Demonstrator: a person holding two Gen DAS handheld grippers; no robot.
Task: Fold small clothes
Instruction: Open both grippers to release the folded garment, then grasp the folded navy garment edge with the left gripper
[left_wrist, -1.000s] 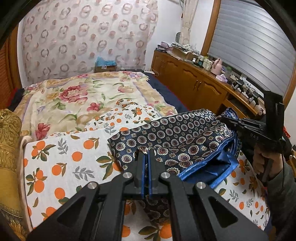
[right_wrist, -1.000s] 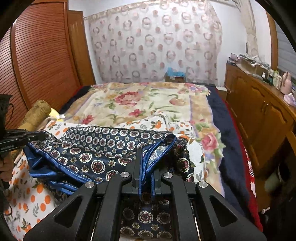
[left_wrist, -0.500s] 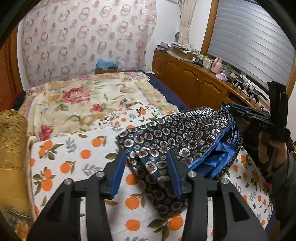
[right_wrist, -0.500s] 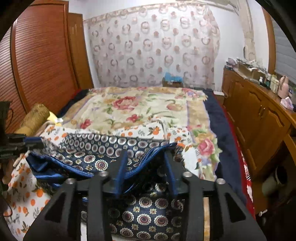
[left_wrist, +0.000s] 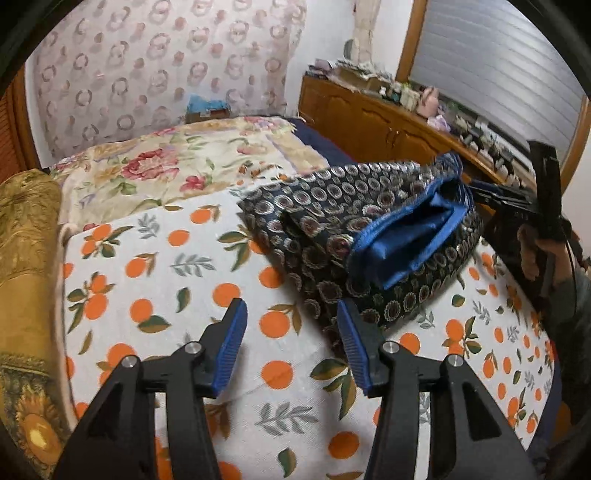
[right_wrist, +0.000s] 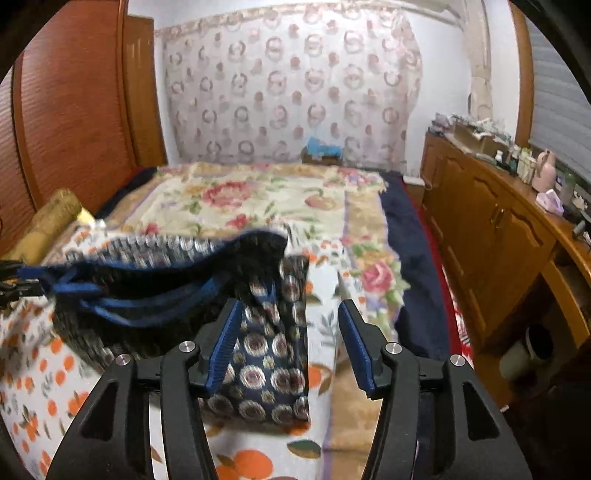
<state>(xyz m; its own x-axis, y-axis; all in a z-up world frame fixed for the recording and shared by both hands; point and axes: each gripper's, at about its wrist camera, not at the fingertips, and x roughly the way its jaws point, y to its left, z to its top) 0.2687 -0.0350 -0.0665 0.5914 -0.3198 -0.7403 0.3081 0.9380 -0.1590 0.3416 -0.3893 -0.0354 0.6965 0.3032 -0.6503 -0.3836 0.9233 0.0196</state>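
Note:
A navy patterned garment with blue lining (left_wrist: 362, 229) lies folded on the orange-print cloth (left_wrist: 155, 266) on the bed. My left gripper (left_wrist: 291, 343) is open and empty, hovering just in front of the garment's near edge. My right gripper (right_wrist: 288, 343) is open and empty, with the garment (right_wrist: 269, 354) below and to the left of its jaws. The right gripper's body shows in the left wrist view (left_wrist: 524, 206) at the garment's far right end. The left gripper's tip shows at the left edge of the right wrist view (right_wrist: 14, 284).
A floral bedspread (left_wrist: 177, 166) covers the far bed. A gold bolster (left_wrist: 26, 236) lies along the left. A wooden cabinet (right_wrist: 495, 229) with clutter on top runs along the right. A wooden wardrobe (right_wrist: 74, 110) stands at the left.
Both grippers were shut on the garment a second ago. Both have opened, released it and pulled back. The garment now rests folded on the cloth.

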